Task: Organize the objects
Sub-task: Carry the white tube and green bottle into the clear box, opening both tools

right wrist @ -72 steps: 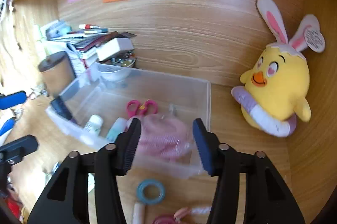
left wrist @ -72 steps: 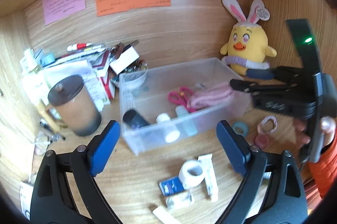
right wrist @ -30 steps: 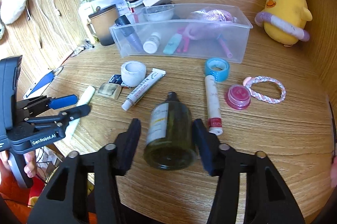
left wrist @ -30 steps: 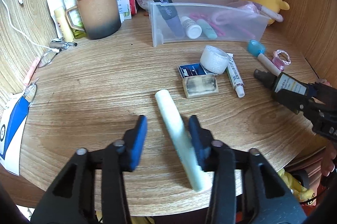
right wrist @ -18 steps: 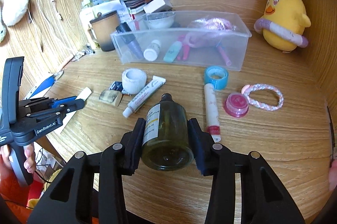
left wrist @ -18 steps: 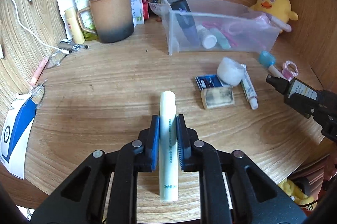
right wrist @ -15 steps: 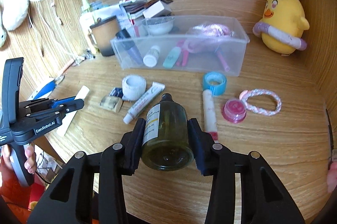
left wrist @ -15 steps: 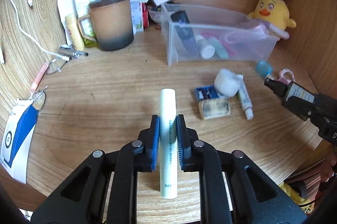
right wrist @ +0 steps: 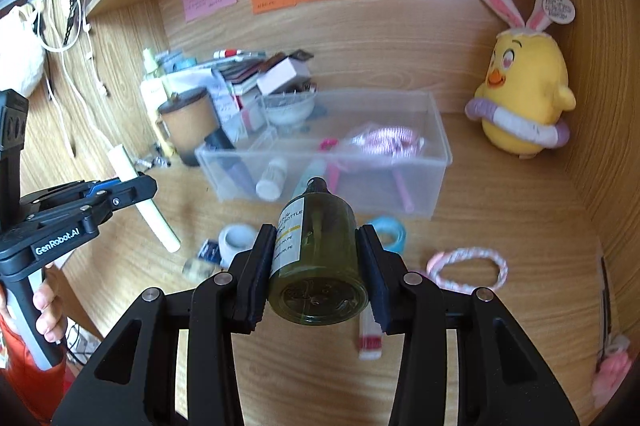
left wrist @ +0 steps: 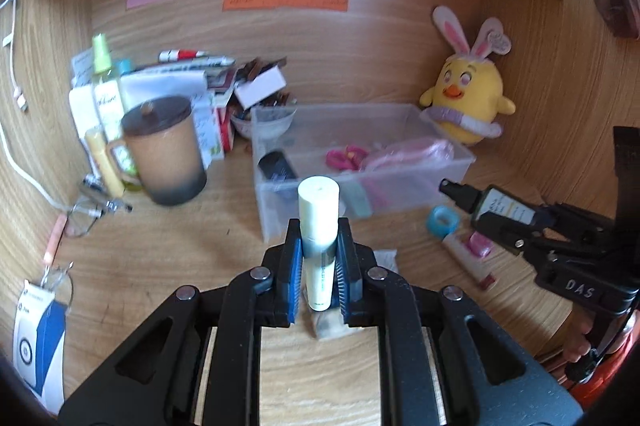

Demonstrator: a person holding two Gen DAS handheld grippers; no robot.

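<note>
1. Left gripper (left wrist: 319,268) is clamped on a pale green cylindrical tube (left wrist: 318,222), which points far toward the clear plastic bin (left wrist: 456,161).
2. Right gripper (right wrist: 317,272) is closed around a dark olive glass bottle (right wrist: 318,258), white-labelled, with its black cap aimed at the bin's near wall.
3. Smooth wood-grain desk (right wrist: 500,209) carries a blue tape roll (right wrist: 394,228) and a braided pink bracelet (right wrist: 468,264), both lying near the bottle on its right.
</note>
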